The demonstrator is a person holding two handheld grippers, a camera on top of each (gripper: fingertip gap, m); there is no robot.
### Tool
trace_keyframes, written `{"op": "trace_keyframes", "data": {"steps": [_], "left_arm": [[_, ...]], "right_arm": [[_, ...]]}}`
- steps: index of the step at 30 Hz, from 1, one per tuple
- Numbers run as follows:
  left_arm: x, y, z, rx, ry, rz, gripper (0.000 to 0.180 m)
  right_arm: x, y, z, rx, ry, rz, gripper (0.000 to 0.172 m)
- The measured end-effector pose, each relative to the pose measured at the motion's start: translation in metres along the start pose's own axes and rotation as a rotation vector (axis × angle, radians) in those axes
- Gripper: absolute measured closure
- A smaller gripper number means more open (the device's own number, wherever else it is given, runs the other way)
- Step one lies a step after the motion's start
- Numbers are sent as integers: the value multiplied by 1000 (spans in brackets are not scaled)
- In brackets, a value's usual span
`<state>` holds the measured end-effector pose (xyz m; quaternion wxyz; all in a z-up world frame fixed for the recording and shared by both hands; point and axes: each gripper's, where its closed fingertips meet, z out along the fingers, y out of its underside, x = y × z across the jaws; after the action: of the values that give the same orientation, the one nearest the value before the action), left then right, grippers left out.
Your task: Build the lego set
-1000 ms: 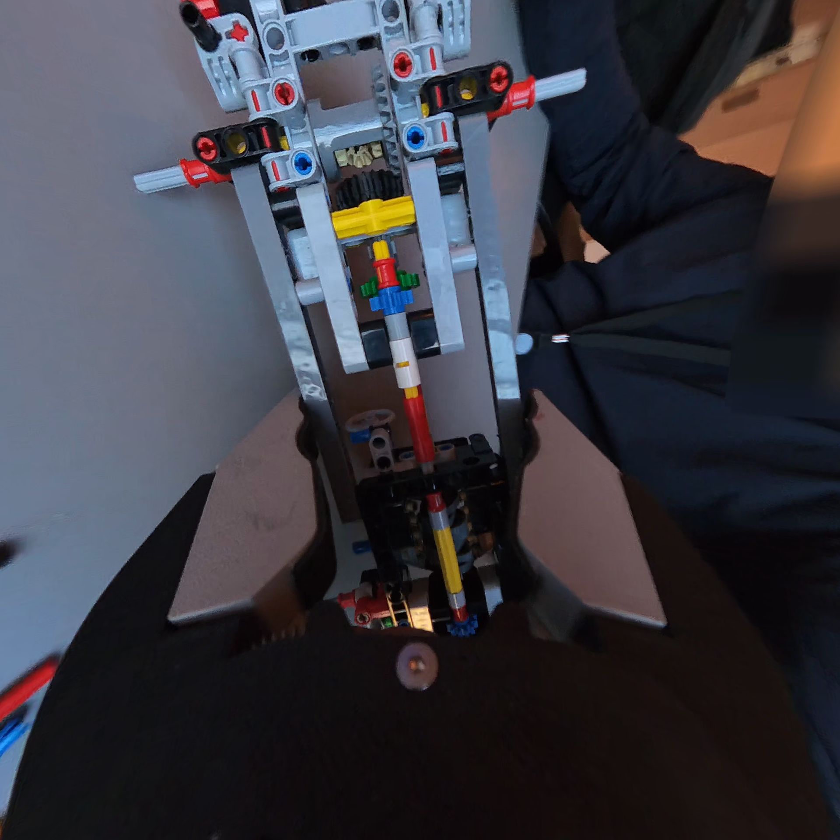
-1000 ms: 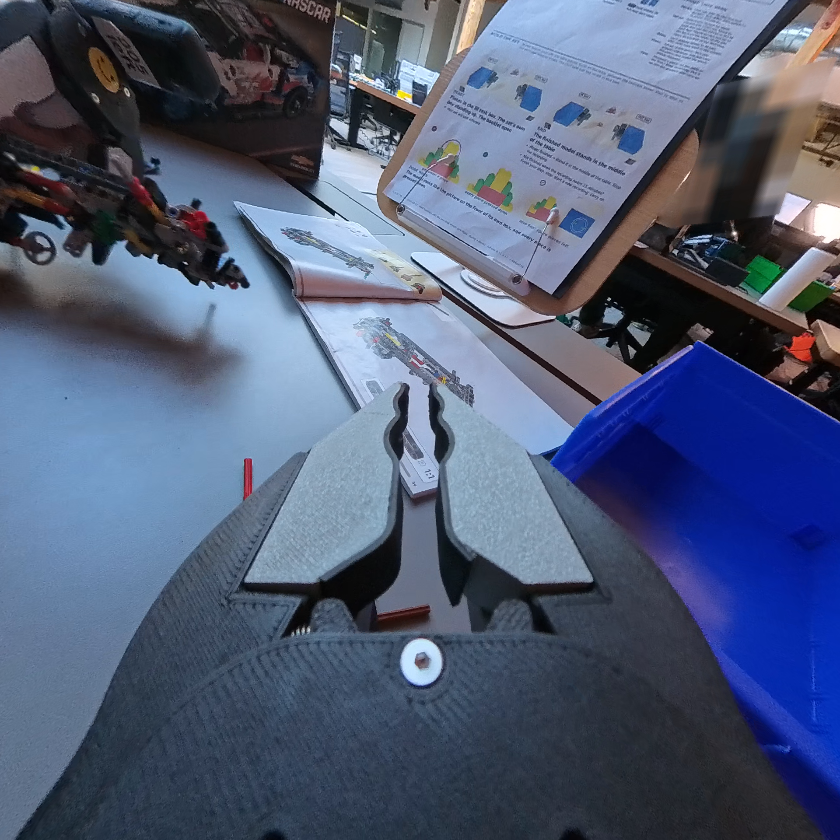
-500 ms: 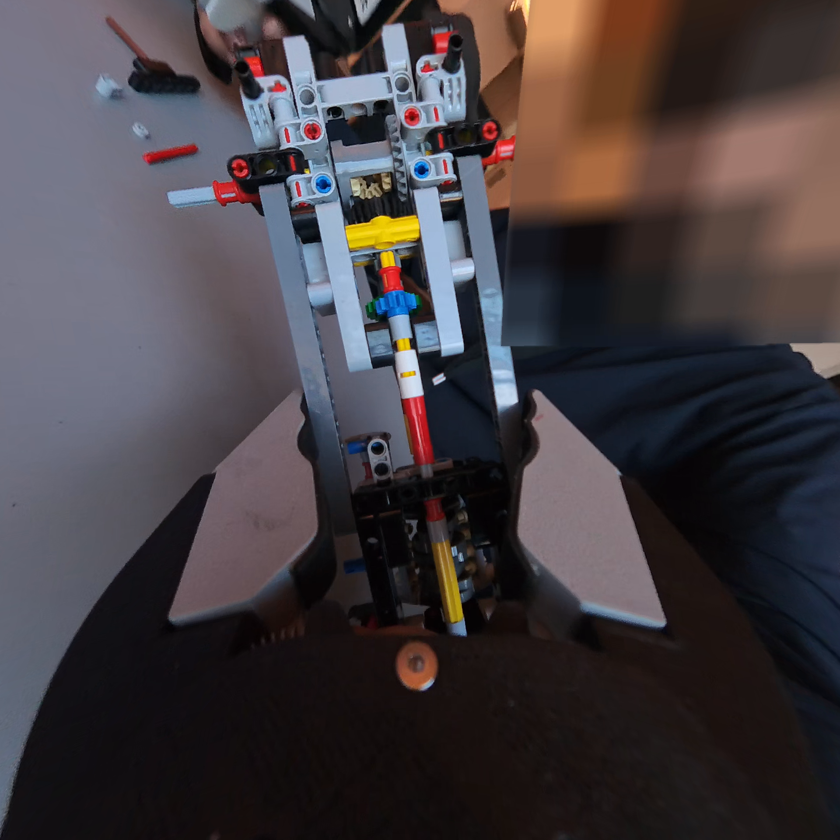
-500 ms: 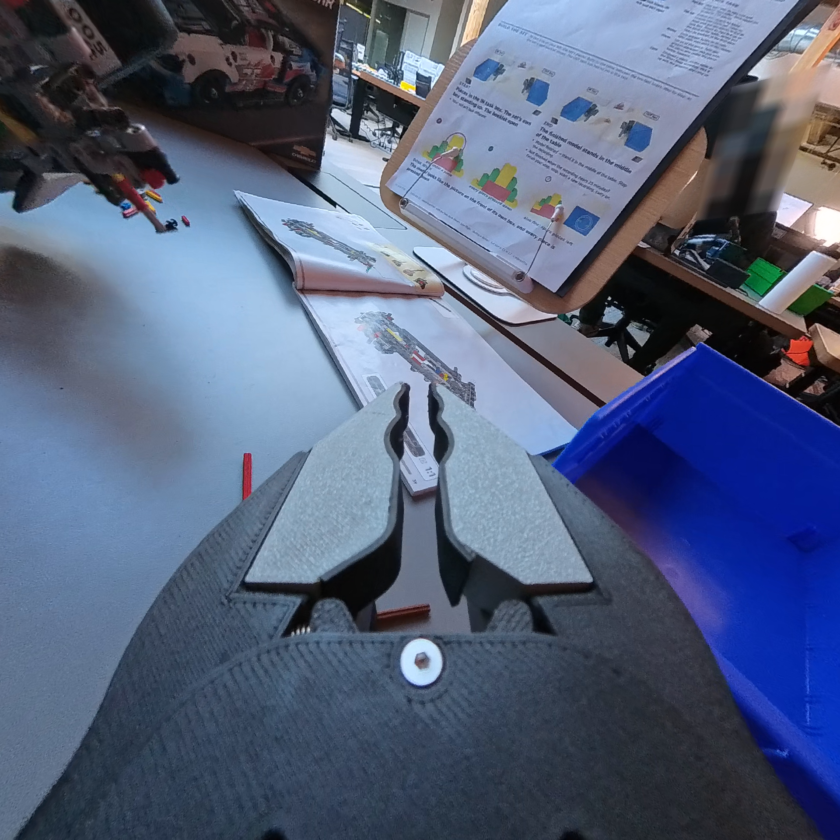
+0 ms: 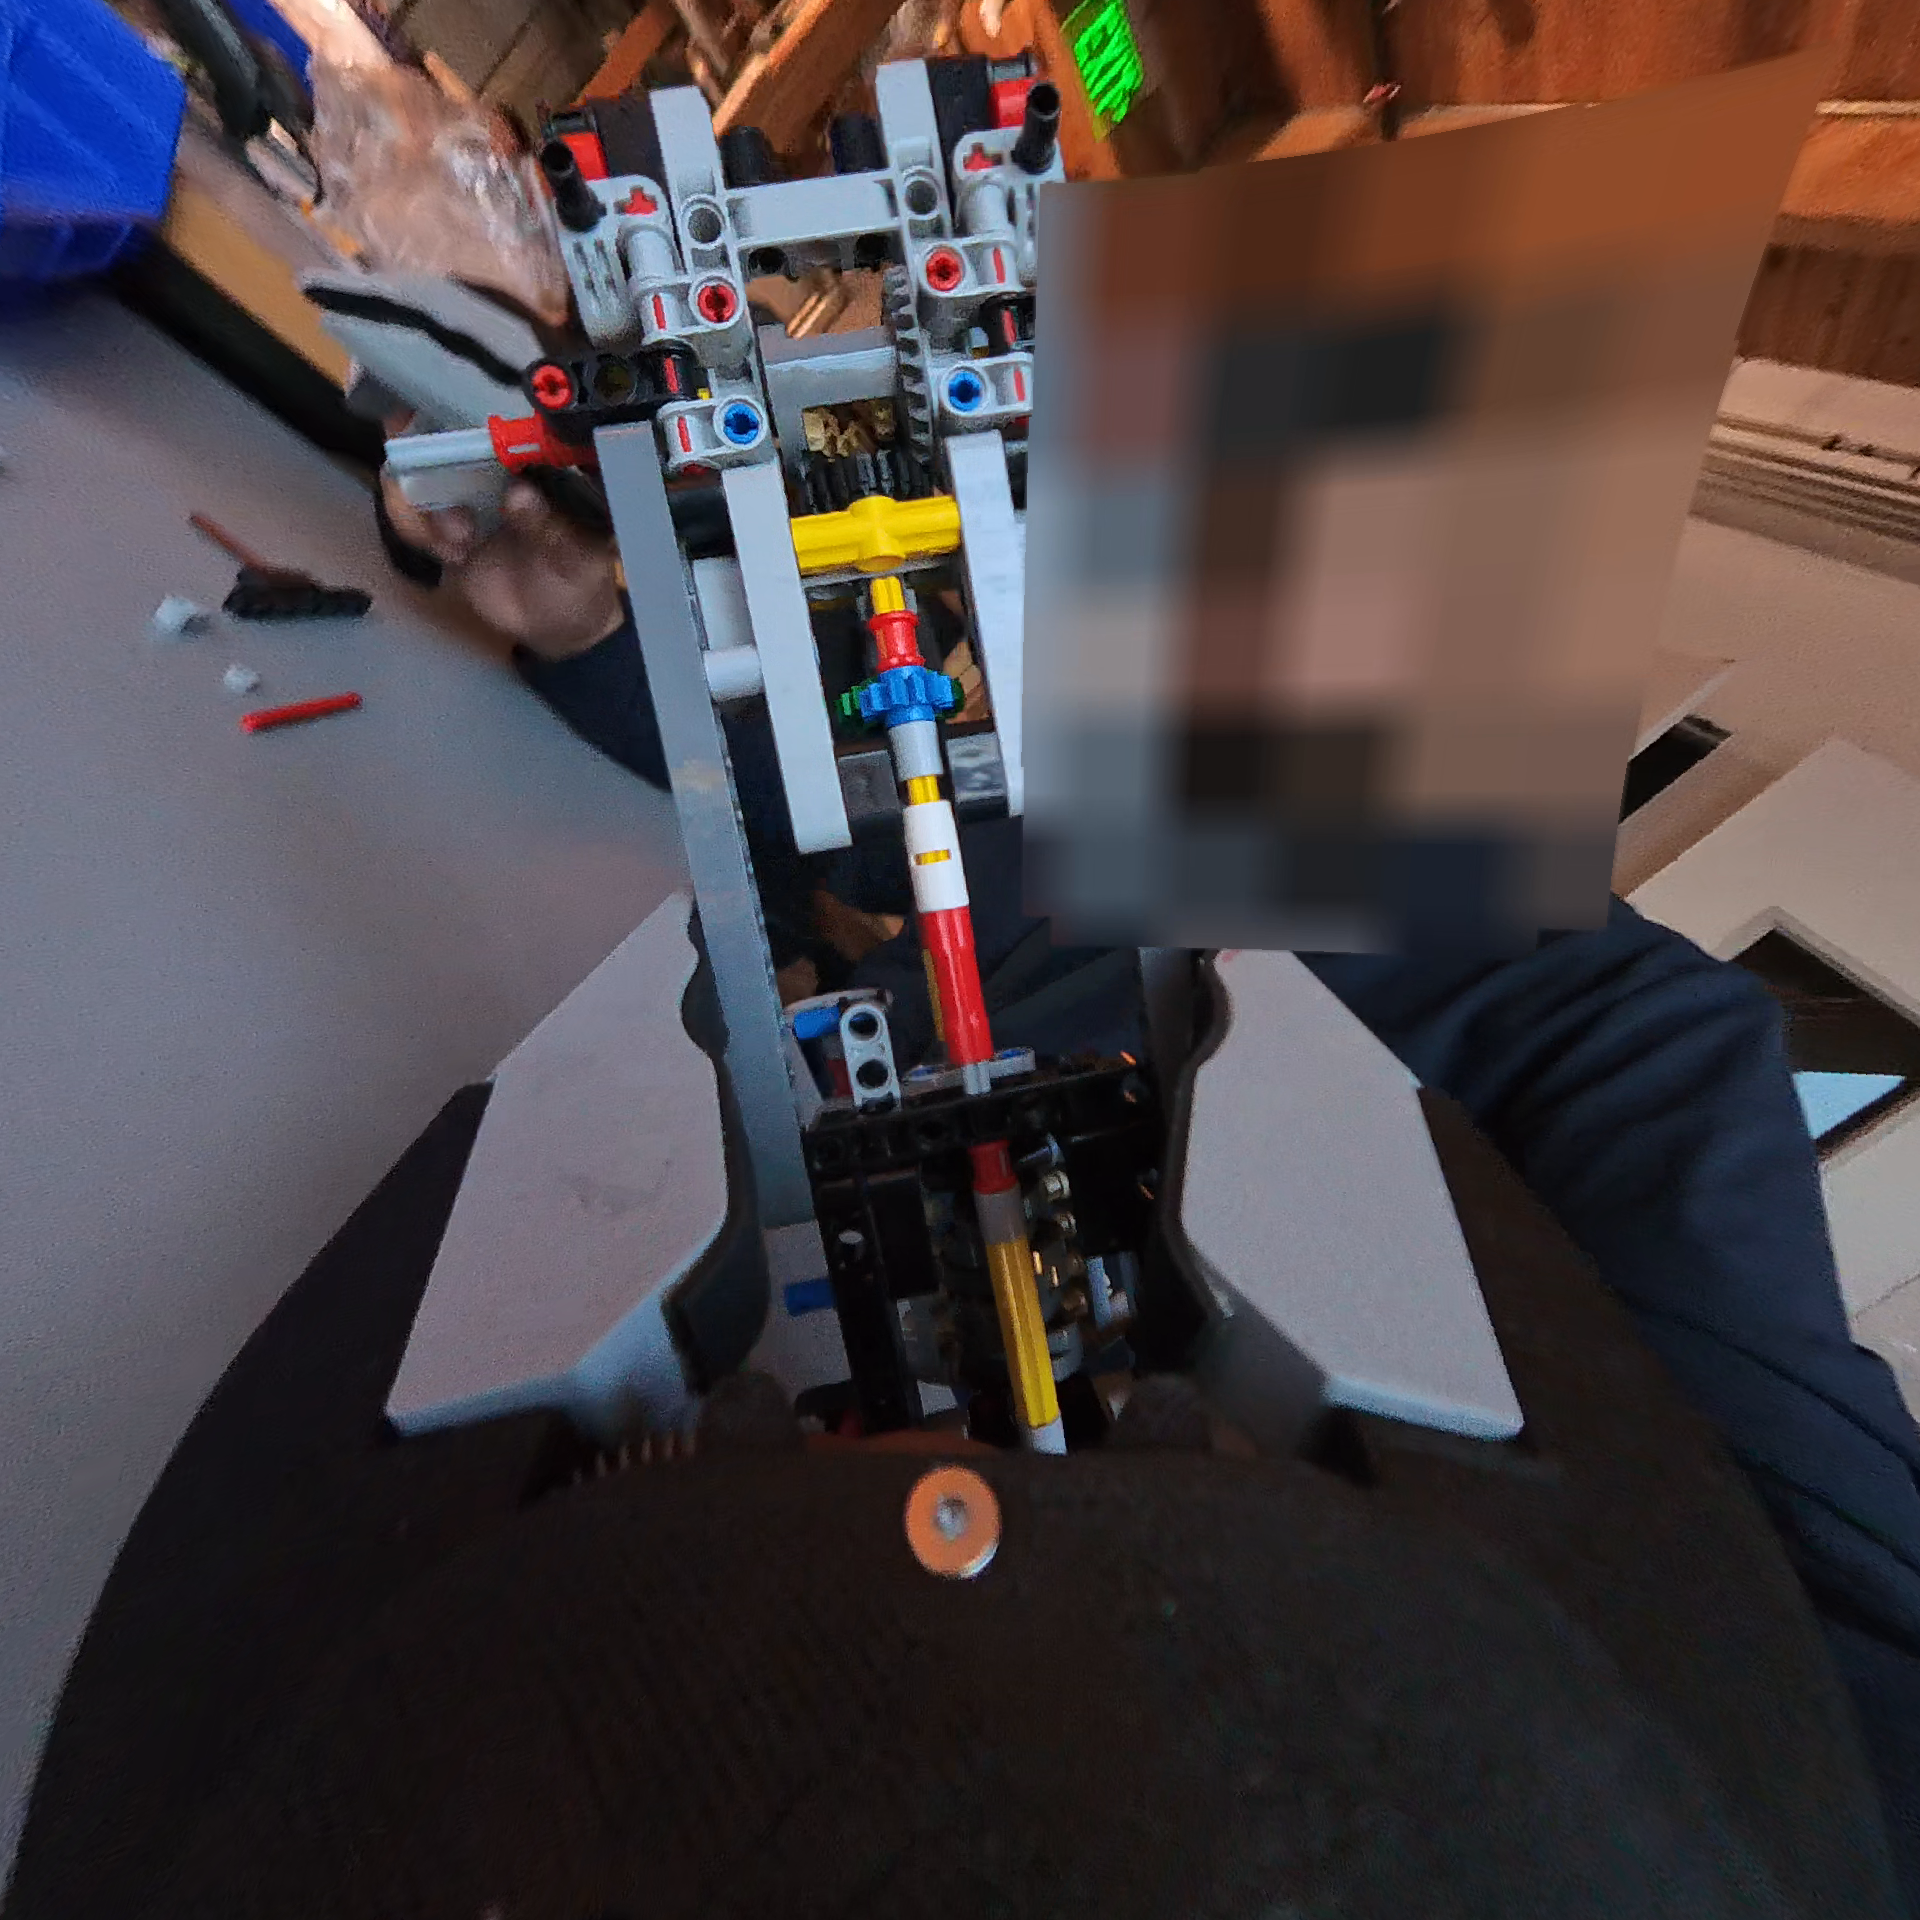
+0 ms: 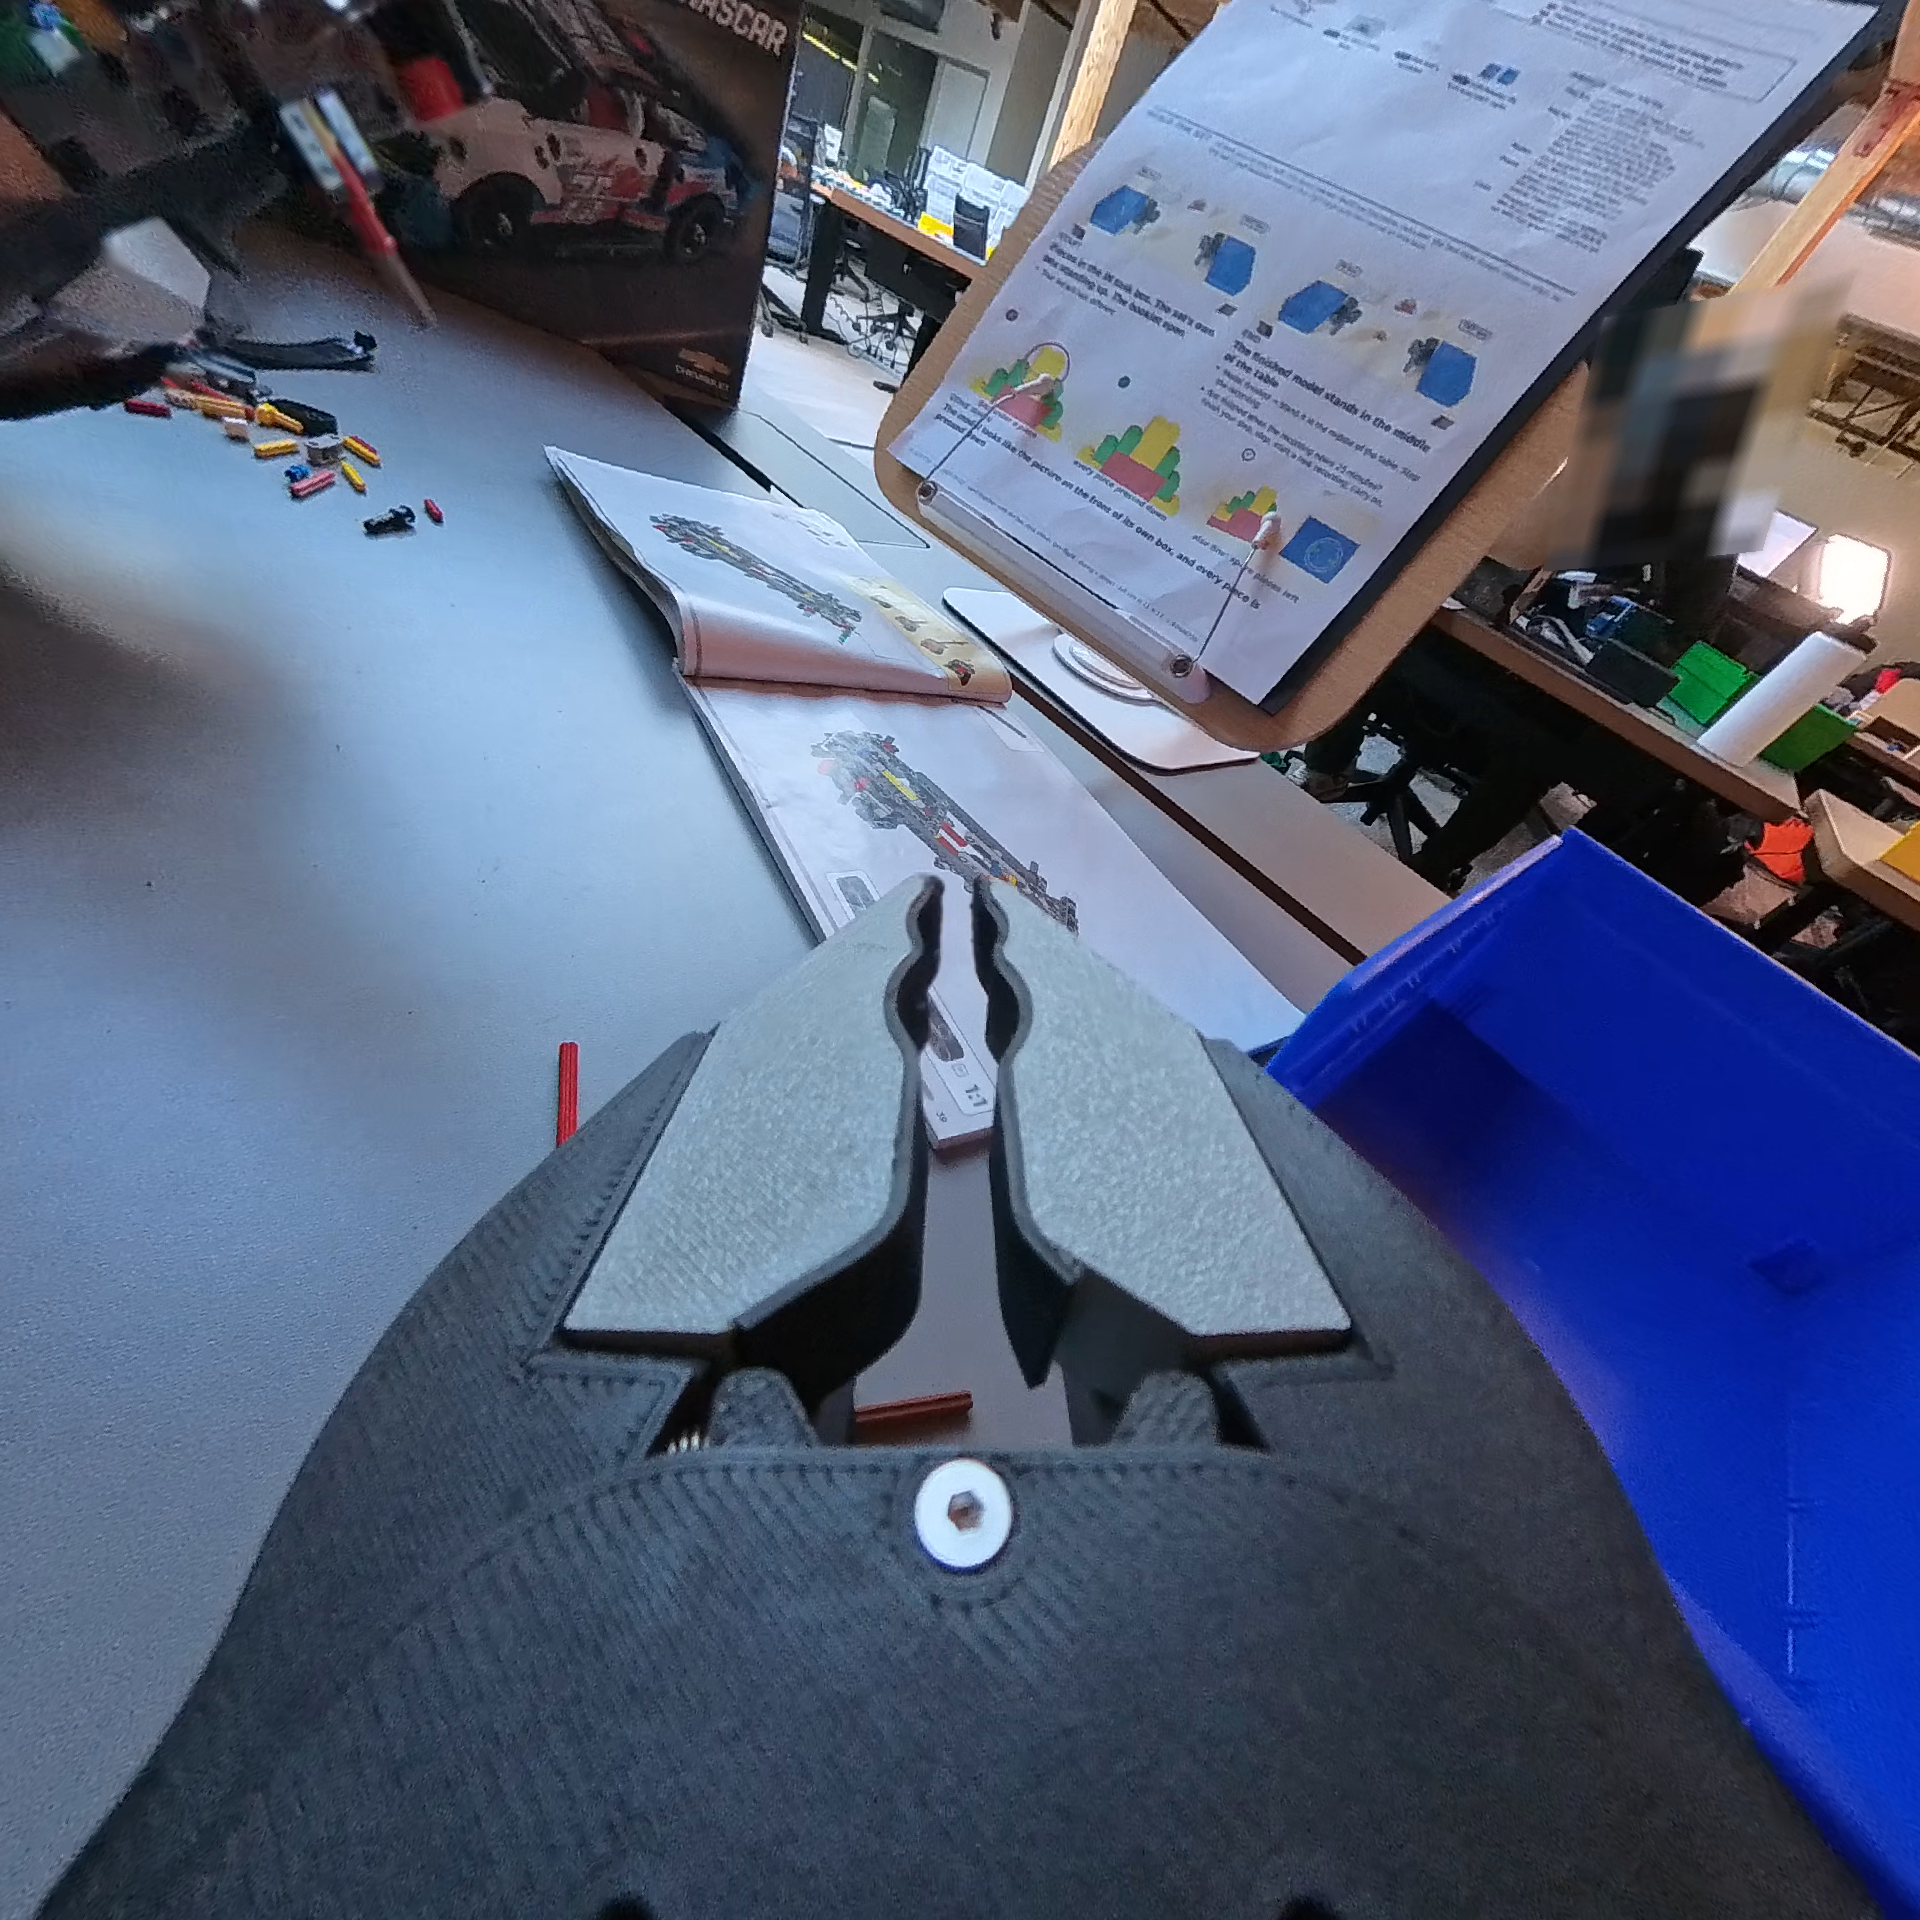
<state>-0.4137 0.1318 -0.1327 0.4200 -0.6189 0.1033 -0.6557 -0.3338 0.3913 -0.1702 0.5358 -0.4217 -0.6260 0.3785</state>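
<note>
1. Where the left wrist view looks along its own fingers, left gripper point(image 5: 951, 997) spread wide and clamped on a brick-built chassis point(image 5: 831, 582), a long frame of grey beams held off the grey table point(image 5: 208, 987). Left fingertip point(image 5: 665, 997) pressed against the frame's long grey side beam; right fingertip point(image 5: 1247, 1029) against the frame's opposite side, that contact partly under the blur patch. Down the chassis middle, a shaft of red, white and yellow sleeves point(image 5: 951, 935), with a blue gear point(image 5: 904, 696) and a yellow cross-piece point(image 5: 873, 530) farther up. Left of the chassis on the table, a loose red pin point(image 5: 301, 712), a black piece point(image 5: 296, 597) and small white bits. Behind the chassis, a hand point(image 5: 540, 582) on a blurred grey gripper. Right of the chassis, a dark blue sleeve point(image 5: 1558, 1091).

2. In the right wrist view, right gripper point(image 6: 956, 899) nearly closed, a thin slit between the wavy fingertips, nothing gripped. Hovering over an open instruction booklet point(image 6: 831, 623), tips above its lower page. Left of the booklet, a short red rod point(image 6: 566, 1091) just beside the gripper, and far up the table a scatter of small coloured parts point(image 6: 291, 436). Right of the booklet, a blue bin point(image 6: 1610, 1195). Behind the booklet, a printed sheet on a wooden stand point(image 6: 1299, 343) and a kit box with a car picture point(image 6: 623, 187). Chassis only a dark blur at the far upper left.
</note>
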Motion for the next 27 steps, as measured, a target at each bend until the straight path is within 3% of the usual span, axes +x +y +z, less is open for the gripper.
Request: {"op": "trace_keyframes", "data": {"steps": [27], "left_arm": [[5, -7, 1, 37, 23, 32, 93]], "right_arm": [[1, -3, -2, 12, 11, -21, 172]]}}
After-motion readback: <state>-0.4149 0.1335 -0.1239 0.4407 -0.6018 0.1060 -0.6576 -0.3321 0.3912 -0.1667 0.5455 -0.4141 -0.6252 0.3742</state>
